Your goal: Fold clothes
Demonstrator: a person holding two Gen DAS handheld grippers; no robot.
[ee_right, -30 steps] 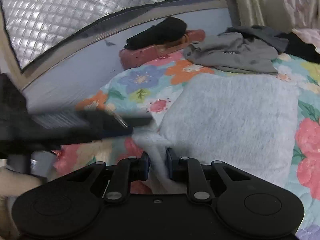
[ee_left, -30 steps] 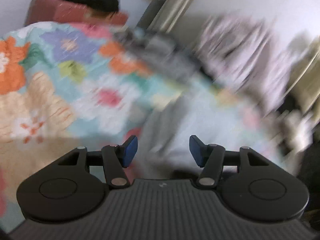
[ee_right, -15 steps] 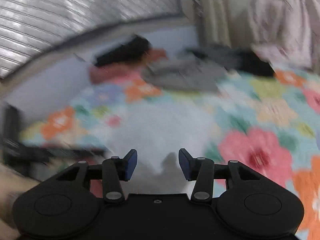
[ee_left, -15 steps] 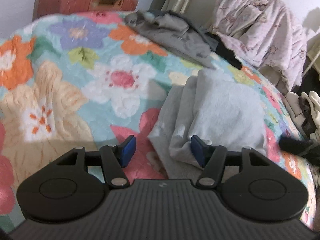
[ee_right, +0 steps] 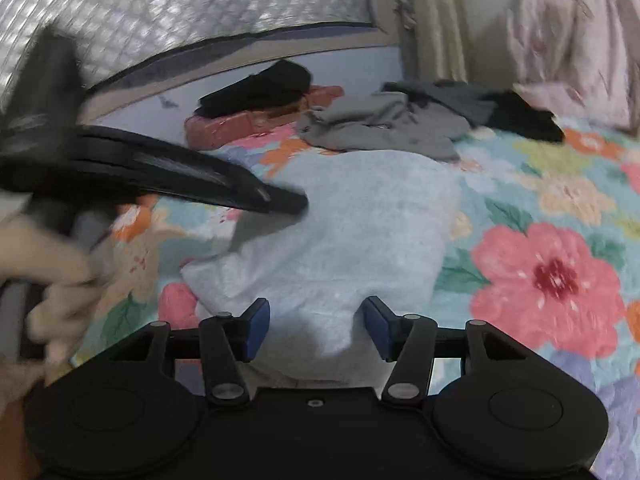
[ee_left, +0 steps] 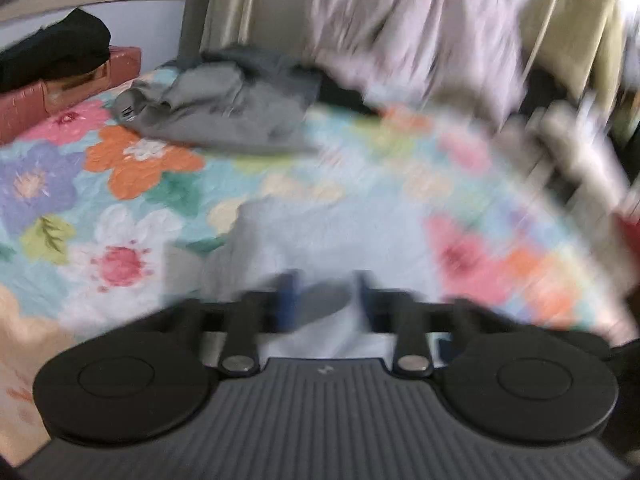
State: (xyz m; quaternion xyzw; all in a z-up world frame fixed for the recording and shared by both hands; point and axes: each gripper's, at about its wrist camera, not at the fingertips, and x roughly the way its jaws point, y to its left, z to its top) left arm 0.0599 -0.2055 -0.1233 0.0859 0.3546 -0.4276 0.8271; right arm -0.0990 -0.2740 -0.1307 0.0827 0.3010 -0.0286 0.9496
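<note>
Both grippers over pale folded garment

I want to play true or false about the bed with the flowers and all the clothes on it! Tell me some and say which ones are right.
1. A pale blue fluffy cloth lies on the flowery quilt. True.
2. The grey clothes are folded in a neat stack. False: they lie in a rumpled heap further back on the quilt.
3. Something black sits on the reddish case by the wall. True.
4. The right gripper pinches the pale blue cloth tight. False: its jaws are opening, apart from each other, and the cloth only lies between them.
5. The quilt is plain white. False: it has big pink, orange and purple flowers.
</note>
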